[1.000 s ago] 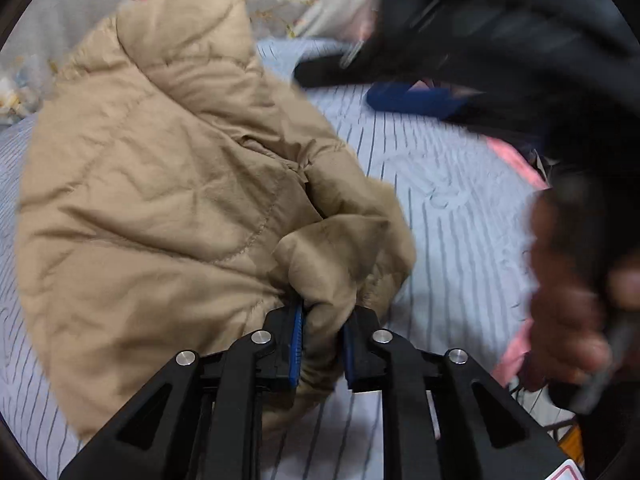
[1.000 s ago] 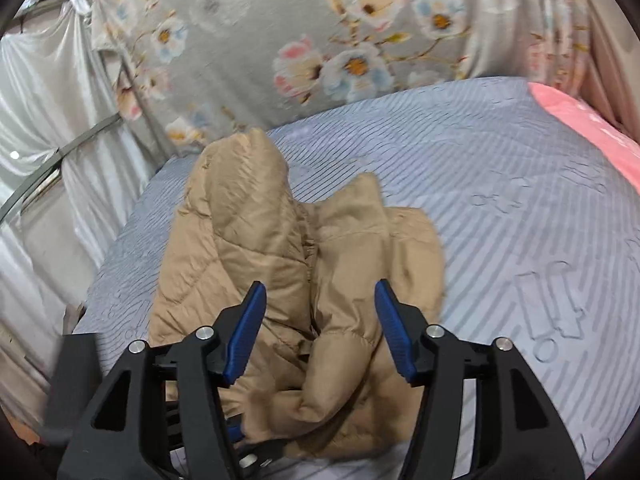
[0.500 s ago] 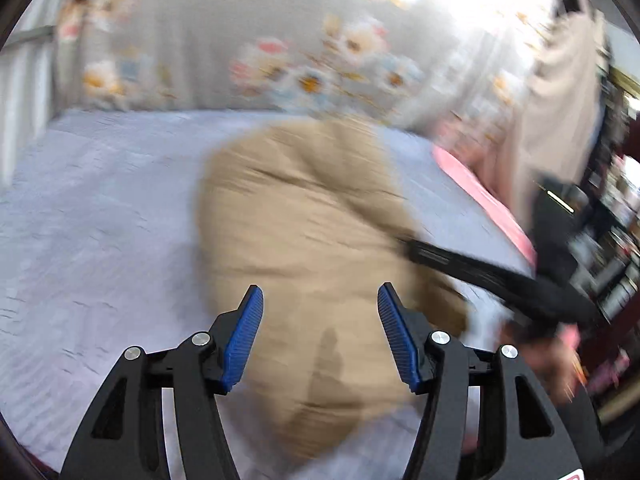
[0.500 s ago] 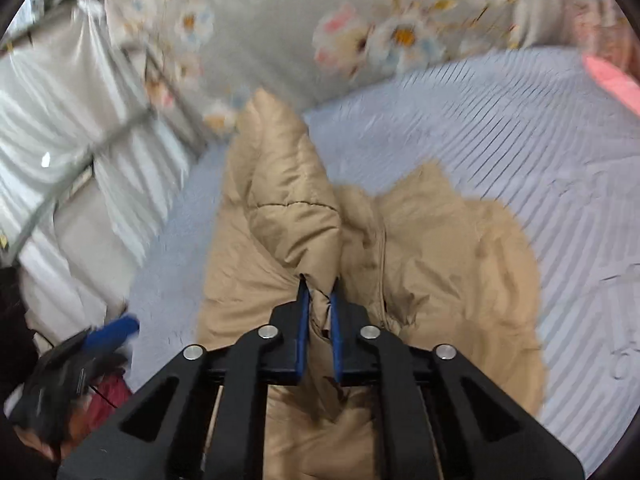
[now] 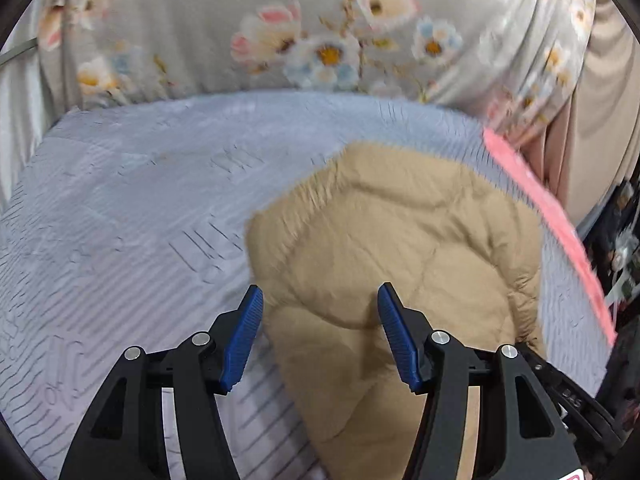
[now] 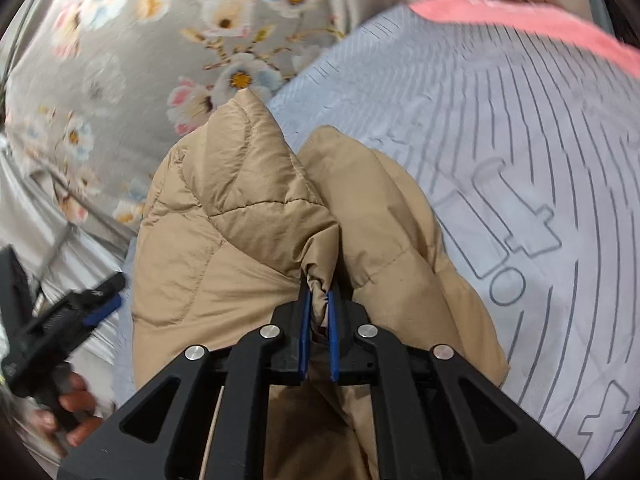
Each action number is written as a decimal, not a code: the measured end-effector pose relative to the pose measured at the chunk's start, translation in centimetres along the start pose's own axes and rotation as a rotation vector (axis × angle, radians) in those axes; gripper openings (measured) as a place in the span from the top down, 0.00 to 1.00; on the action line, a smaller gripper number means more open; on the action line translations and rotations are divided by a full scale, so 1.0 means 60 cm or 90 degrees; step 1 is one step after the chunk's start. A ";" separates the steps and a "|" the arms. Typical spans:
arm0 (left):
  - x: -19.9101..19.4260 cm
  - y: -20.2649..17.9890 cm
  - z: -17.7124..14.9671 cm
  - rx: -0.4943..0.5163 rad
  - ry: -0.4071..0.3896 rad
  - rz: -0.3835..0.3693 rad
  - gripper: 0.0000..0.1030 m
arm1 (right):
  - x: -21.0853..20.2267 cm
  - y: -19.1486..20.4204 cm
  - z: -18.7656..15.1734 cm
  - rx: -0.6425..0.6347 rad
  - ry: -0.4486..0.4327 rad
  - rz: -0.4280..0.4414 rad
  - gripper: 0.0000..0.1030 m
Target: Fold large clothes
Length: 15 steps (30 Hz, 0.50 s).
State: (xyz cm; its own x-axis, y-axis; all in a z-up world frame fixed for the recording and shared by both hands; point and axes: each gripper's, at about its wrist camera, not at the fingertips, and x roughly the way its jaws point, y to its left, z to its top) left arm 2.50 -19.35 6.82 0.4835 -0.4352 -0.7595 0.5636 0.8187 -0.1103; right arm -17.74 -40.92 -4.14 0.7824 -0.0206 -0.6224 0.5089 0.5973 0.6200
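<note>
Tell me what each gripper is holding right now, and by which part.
The right gripper is shut on a pinched fold of the tan quilted jacket. The left gripper is open above the jacket and holds nothing.

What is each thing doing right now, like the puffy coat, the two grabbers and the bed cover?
Tan puffy coat: crumpled on the bed, one fold pinched and lifted.
Right gripper: shut on the coat's fold.
Left gripper: open, holding nothing, above the coat.
Striped bed cover: spread flat under the coat.
Flowered sheet: hanging behind the bed.
</note>
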 end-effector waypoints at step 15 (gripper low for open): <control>0.140 -0.091 0.001 0.113 0.037 0.082 0.43 | 0.037 -0.056 -0.018 0.095 0.039 -0.015 0.94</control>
State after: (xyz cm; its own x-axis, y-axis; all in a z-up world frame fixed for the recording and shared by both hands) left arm 3.50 -27.49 1.09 0.5225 -0.3039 -0.7966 0.6106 0.7855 0.1007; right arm -18.09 -42.09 -8.15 0.7487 0.0193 -0.6626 0.5776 0.4713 0.6665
